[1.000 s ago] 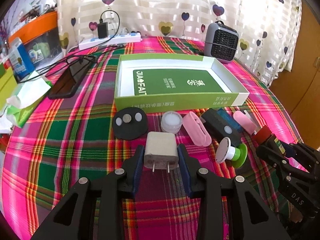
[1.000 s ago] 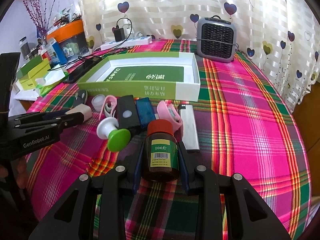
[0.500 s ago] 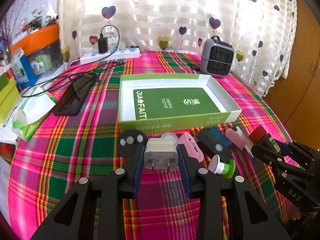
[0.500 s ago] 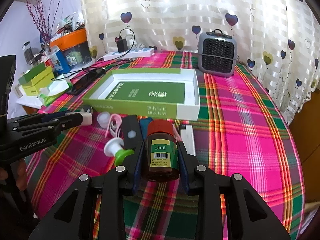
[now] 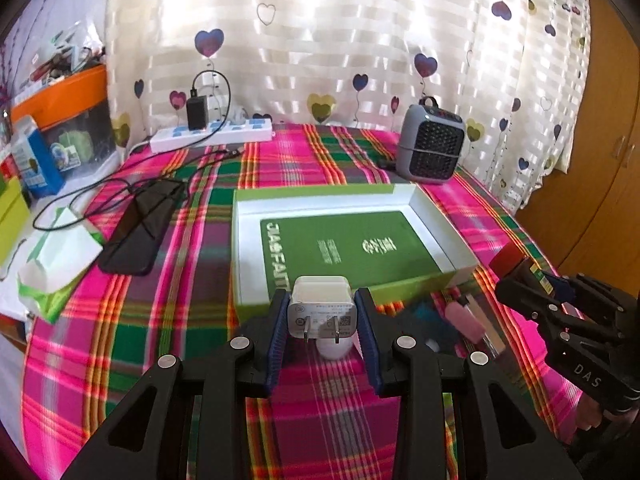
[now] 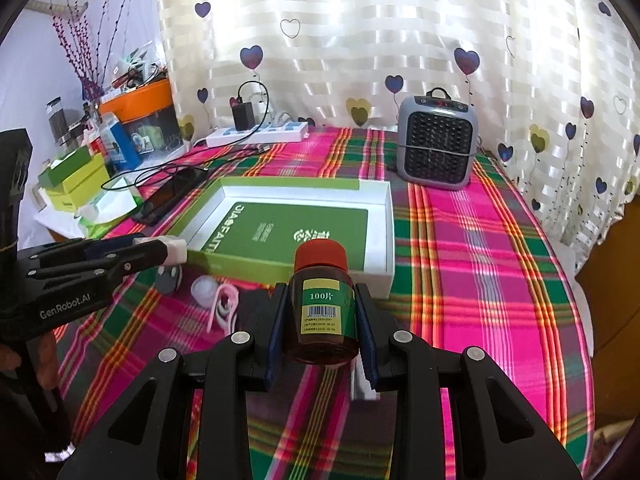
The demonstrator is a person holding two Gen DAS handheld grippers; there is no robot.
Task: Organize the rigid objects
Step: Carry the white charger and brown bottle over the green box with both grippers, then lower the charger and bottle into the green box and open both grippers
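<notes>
Plaid cloth lies bare along the tabletop's right edge. One box sits mid-table. Left hand-held gripper pinches one charger; right hand-held gripper pinches one bottle, both raised before the box's near wall.

Grey heater by heart-print curtain; white power strip, black phone, plaid tablecloth

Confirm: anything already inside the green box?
No. The green box holds only its printed green liner; charger and bottle are gripped outside it.
</notes>
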